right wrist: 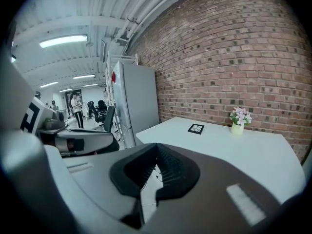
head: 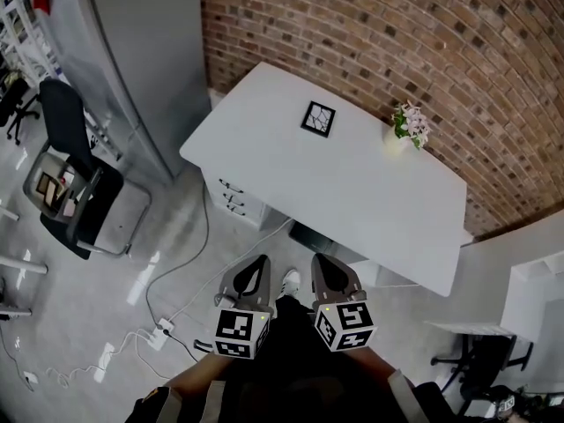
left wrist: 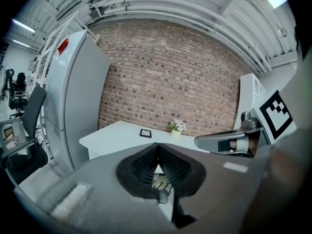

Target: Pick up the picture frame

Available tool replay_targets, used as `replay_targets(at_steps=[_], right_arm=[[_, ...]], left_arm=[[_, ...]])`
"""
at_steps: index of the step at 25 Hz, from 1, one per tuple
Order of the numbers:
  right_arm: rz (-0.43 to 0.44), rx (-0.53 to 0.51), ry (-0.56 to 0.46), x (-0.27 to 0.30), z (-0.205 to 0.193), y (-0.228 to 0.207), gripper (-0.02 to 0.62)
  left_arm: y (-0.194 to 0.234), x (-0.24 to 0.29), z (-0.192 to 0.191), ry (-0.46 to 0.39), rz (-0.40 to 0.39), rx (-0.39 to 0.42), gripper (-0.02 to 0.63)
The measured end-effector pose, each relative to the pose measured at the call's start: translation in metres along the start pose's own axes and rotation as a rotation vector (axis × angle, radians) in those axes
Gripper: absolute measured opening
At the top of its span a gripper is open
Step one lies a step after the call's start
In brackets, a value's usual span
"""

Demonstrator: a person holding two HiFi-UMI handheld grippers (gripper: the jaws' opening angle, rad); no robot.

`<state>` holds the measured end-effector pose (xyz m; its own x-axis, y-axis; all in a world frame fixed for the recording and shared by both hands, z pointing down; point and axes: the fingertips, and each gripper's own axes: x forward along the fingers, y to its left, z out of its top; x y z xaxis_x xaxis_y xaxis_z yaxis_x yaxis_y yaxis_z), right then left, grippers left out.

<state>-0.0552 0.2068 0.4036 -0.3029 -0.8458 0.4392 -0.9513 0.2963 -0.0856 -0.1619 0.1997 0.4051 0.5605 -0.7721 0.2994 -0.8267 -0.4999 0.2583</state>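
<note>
A small black picture frame (head: 318, 119) lies flat on the white table (head: 291, 174), near the table's far side by the brick wall. It also shows small in the left gripper view as the picture frame (left wrist: 145, 133) and in the right gripper view as the picture frame (right wrist: 196, 128). Both grippers hang side by side over the floor, well short of the table's near edge. My left gripper (head: 258, 261) is shut with nothing in it. My right gripper (head: 319, 260) is likewise shut and empty. Each points toward the table.
A small vase of flowers (head: 404, 130) stands right of the frame. A drawer unit (head: 236, 199) sits under the table's left end. Cables and a power strip (head: 159, 334) lie on the floor. A black office chair (head: 70, 170) and a grey cabinet (head: 132, 60) stand at left.
</note>
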Motion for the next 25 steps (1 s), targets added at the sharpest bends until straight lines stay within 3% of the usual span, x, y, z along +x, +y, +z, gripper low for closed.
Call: replay_targets(at_steps=[12,25], right_arm=[[0.076,0.028,0.014,0.086,0.029,-0.042,0.002],[0.125,0.043,0.014,0.136,0.05,-0.117,0.002]], left_arm=[[0.034,0.075,0.028,0.053,0.077,0.029,-0.005],[0.022,0.163,0.058,0.087,0.122,0.064,-0.005]])
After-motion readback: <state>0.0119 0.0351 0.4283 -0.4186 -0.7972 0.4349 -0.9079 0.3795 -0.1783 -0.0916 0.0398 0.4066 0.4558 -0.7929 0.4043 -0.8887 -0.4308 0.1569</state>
